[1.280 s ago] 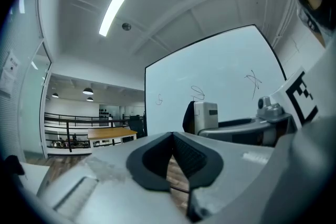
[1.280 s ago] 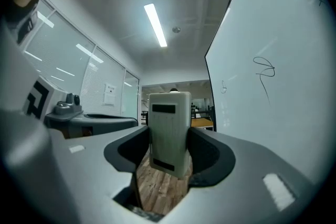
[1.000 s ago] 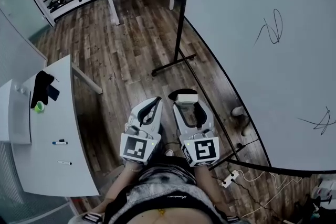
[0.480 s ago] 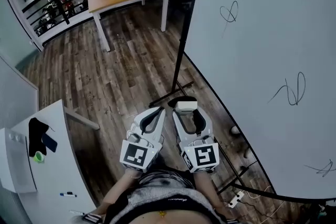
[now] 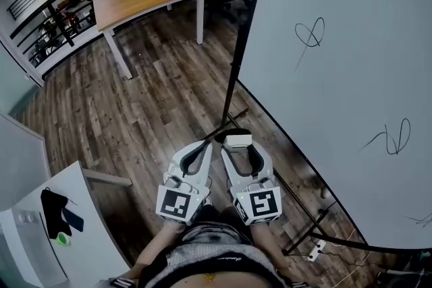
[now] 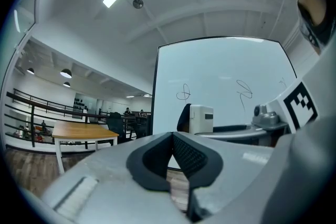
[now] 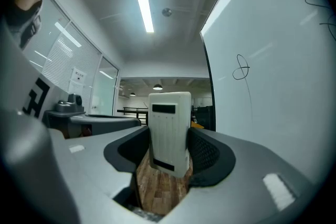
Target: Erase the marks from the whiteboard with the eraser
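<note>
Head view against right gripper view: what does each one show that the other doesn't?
Only the head view shows the white desk, the dark cloth on it and the power strip. Only the right gripper view shows the ceiling light and the blinds. Both show the whiteboard, its loop mark and the eraser clamped in the right gripper.

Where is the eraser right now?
The eraser is clamped in the right gripper, low centre in the head view, beside the shut left gripper, not touching the whiteboard on its right.
</note>
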